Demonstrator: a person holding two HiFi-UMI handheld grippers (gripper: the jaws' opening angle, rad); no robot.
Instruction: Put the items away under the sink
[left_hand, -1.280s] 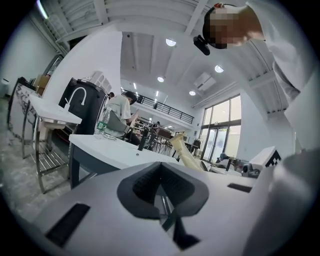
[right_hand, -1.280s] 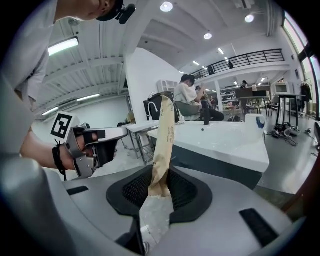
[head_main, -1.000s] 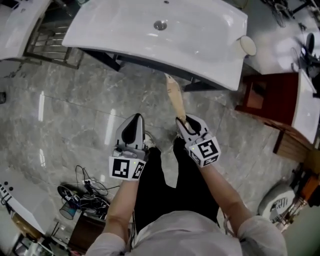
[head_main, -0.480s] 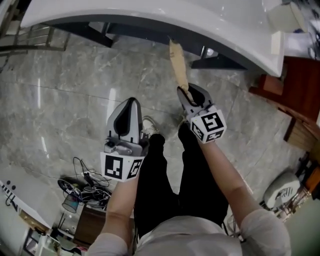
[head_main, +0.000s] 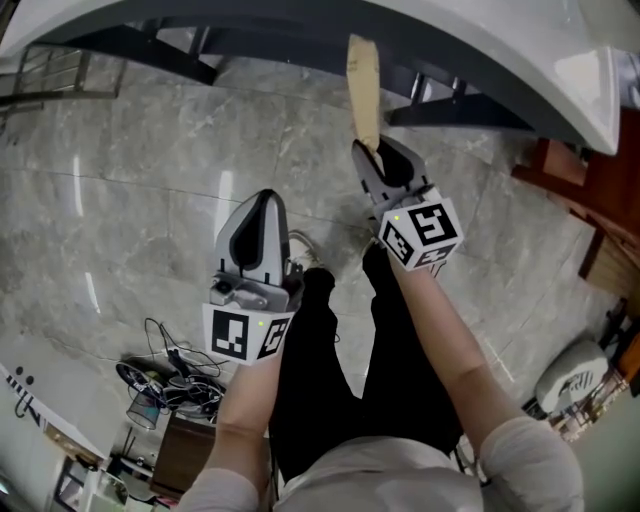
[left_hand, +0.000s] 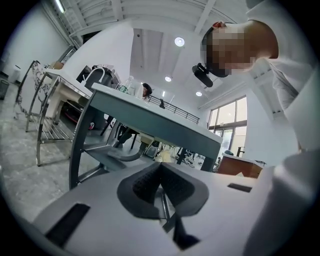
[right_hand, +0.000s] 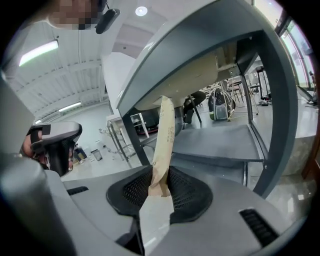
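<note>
My right gripper (head_main: 378, 152) (right_hand: 161, 184) is shut on a flat tan paper packet (head_main: 363, 90) (right_hand: 164, 142). The packet sticks up and forward from the jaws, its far end reaching the underside of the white sink (head_main: 480, 40). Under the basin a grey shelf (right_hand: 220, 140) sits inside the dark metal frame (right_hand: 272, 100), just beyond the packet. My left gripper (head_main: 255, 215) (left_hand: 161, 181) hangs lower and to the left over the floor, jaws together with nothing between them.
Grey marble floor (head_main: 130, 180) lies below. The person's dark trouser legs (head_main: 340, 370) stand between the grippers. A tangle of cables and small gear (head_main: 165, 375) sits at lower left. A red-brown cabinet (head_main: 590, 190) stands at right, a wire rack (left_hand: 40, 130) at far left.
The view has dropped closer under the sink. My right gripper has carried the packet forward and up toward the space beneath the basin. The left gripper has barely moved.
</note>
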